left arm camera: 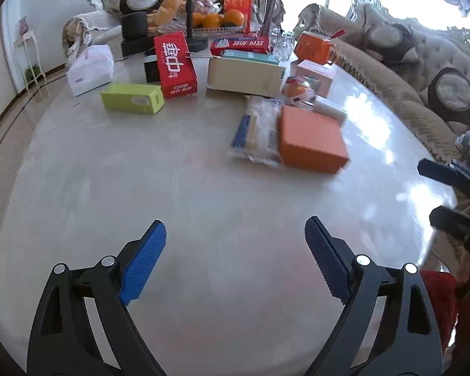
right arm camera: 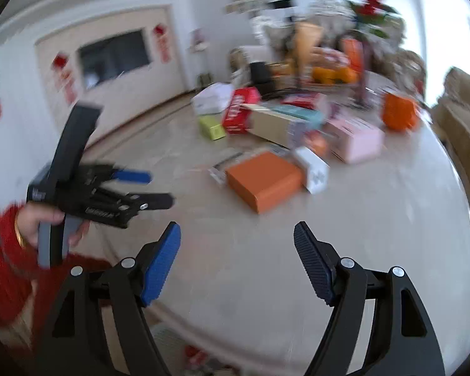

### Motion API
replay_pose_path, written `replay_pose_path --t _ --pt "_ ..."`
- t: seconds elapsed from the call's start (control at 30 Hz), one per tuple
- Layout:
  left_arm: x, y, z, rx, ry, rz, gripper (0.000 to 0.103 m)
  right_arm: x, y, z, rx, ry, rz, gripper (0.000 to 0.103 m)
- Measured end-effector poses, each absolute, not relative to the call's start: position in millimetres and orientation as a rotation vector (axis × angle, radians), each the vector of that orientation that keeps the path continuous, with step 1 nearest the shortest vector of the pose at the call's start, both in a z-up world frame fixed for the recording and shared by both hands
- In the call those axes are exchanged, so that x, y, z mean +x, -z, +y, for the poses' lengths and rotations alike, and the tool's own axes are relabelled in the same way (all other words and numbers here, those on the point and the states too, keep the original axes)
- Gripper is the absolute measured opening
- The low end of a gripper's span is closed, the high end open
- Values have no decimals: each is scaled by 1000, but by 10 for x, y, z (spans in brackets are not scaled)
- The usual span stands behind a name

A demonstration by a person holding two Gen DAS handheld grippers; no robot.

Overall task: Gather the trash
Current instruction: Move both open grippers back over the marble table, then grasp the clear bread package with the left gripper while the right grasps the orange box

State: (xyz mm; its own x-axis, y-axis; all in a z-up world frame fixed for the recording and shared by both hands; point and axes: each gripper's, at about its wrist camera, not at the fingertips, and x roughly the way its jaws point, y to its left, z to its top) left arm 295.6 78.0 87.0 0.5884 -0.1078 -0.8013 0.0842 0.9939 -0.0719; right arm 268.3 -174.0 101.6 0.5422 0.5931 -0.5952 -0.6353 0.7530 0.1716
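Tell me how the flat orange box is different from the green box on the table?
The orange box is wide, flat and squarish; the green box is narrower and longer, like a small brick. The orange box lies nearer the camera, against a clear plastic packet; the green box sits farther back, next to a red box. The orange box looks plain on top; the green one has a pale label on its side. Both are closed and rest on the table.

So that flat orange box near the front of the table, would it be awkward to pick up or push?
The orange box looks like stiff card with square edges, so it probably keeps its shape in a grip. Lying flat and low, it is unlikely to tip or roll. The table is glossy, so a push would likely make it slide, perhaps into the plastic packet beside it.
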Motion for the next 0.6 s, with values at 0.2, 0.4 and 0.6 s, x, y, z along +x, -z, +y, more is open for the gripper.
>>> replay_pose_path --t 0.2,0.4,0.6 --pt "3428 -857 882 -35 153 974 88 3245 -1000 -1418 -209 -812 720 77" --pt "3738 -839 1052 -22 156 989 88 3529 -919 -1163 -355 -879 761 77" --pt "3947 -802 1169 -72 181 999 88 3698 -806 -938 -487 -921 796 84"
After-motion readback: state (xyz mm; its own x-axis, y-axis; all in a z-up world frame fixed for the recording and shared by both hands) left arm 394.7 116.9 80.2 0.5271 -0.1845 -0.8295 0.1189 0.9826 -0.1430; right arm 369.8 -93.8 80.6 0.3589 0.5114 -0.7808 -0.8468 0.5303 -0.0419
